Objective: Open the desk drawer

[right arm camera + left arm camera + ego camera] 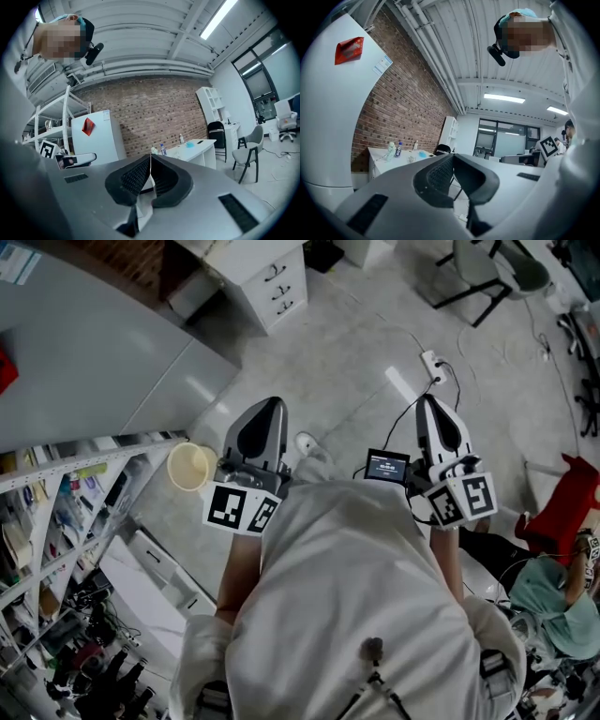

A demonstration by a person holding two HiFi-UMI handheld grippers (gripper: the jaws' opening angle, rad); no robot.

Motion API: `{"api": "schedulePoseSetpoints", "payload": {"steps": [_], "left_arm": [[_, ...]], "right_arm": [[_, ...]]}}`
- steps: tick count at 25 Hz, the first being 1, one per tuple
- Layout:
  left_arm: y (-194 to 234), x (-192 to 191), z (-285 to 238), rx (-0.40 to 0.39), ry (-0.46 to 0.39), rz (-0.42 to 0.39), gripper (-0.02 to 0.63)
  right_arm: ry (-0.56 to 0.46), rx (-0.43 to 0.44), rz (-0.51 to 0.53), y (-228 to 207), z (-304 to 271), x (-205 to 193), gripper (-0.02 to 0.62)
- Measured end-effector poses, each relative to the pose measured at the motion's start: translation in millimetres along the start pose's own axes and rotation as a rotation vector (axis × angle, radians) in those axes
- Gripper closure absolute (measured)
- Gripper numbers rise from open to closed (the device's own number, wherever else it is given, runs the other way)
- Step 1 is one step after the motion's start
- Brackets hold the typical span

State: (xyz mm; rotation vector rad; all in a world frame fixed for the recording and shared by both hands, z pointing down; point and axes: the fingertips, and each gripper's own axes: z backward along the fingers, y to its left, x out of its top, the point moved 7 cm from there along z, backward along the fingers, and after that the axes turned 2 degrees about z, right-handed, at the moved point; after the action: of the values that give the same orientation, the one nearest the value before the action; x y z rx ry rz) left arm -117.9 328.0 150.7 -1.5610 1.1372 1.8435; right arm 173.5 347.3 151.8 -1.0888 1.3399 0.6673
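In the head view a white desk's drawer unit (278, 287), with three dark handles, stands far ahead at the top. I hold both grippers level at chest height, well short of it. The left gripper (266, 407) and the right gripper (427, 403) are both shut with nothing between their pads. In the left gripper view, the left gripper (452, 157) points past a white desk (384, 157) that carries bottles. In the right gripper view, the shut right gripper (150, 158) points at the same white desk (197, 149) against the brick wall.
A tall white cabinet (84, 352) with a red sticker stands at the left, with a cluttered shelf rack (66, 512) below it. A power strip (432, 365) and cables lie on the floor ahead. Chairs (487, 273) stand at the far right, and another person (553, 601) sits at the lower right.
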Motion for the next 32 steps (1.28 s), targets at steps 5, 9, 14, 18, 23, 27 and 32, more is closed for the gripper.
{"api": "schedulePoseSetpoints", "payload": {"steps": [5, 9, 14, 18, 23, 27, 32], "left_arm": [[33, 13, -40, -0.011, -0.009, -0.010, 0.598], [49, 20, -63, -0.010, -0.015, -0.016, 0.598], [64, 23, -81, 0.007, -0.010, -0.010, 0.598], [69, 23, -98, 0.035, -0.008, -0.015, 0.598], [69, 26, -125, 0.108, -0.027, -0.021, 0.598], [64, 25, -158, 0.178, -0.043, -0.028, 0.598], [53, 23, -205, 0.270, -0.069, -0.030, 0.598]], "right_arm": [[-0.017, 0.001, 0.005, -12, -49, 13, 0.568], [-0.024, 0.006, 0.007, -23, -76, 21, 0.568], [-0.015, 0.018, 0.006, -35, -104, 27, 0.568], [-0.007, 0.051, 0.006, -52, -125, 32, 0.568], [0.008, 0.132, 0.019, -81, -161, 44, 0.568], [0.032, 0.213, 0.030, -117, -191, 56, 0.568], [0.070, 0.309, 0.053, -170, -232, 71, 0.568]]}}
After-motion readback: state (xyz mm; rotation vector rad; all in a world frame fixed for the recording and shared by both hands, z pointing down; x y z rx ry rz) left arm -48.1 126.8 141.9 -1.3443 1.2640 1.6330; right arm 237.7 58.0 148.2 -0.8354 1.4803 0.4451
